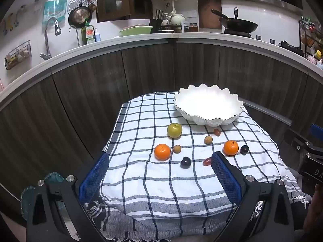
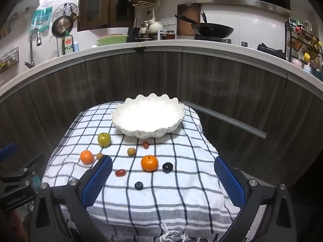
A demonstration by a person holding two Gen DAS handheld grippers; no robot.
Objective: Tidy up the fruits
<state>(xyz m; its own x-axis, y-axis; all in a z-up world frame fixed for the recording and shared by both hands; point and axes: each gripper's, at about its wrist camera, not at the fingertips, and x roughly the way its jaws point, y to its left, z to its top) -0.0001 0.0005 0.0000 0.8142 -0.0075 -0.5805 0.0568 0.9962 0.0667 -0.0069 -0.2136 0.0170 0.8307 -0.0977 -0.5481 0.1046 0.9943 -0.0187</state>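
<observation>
While both claws hang above the near edge of the cloth-covered surface (image 2: 181, 201), we hold nothing in either one. Our left claw (image 1: 159, 173) has its blue pads spread wide apart, and our right claw (image 2: 163, 178) is spread just as wide.

We see the fruit scattered on the checked cloth (image 1: 161, 191) in front of a white scalloped bowl (image 2: 148, 119), which sits at the far end of the surface with no fruit showing inside it. A green apple (image 2: 104, 139) lies just in front of the bowl on the left side. One orange (image 2: 87, 157) sits toward the left with a small tan fruit (image 2: 99, 155) just beside it; our right claw's left pad (image 2: 97, 179) partly hides that area. A second tan fruit (image 2: 131, 151) and a small red fruit (image 2: 145, 144) lie near the middle, in front of the bowl. The other orange (image 2: 149, 163) rests close to a dark plum (image 2: 167, 167). Another red fruit (image 2: 120, 172) lies nearer to us, and a small dark round fruit (image 2: 138, 185) is the closest piece in the right view. From the left view, a dark fruit (image 1: 185, 162) lies between the two oranges, nearer to us.

Behind the surface run dark cabinet fronts and a kitchen counter (image 1: 181, 37) carrying a wok (image 1: 239, 25).
</observation>
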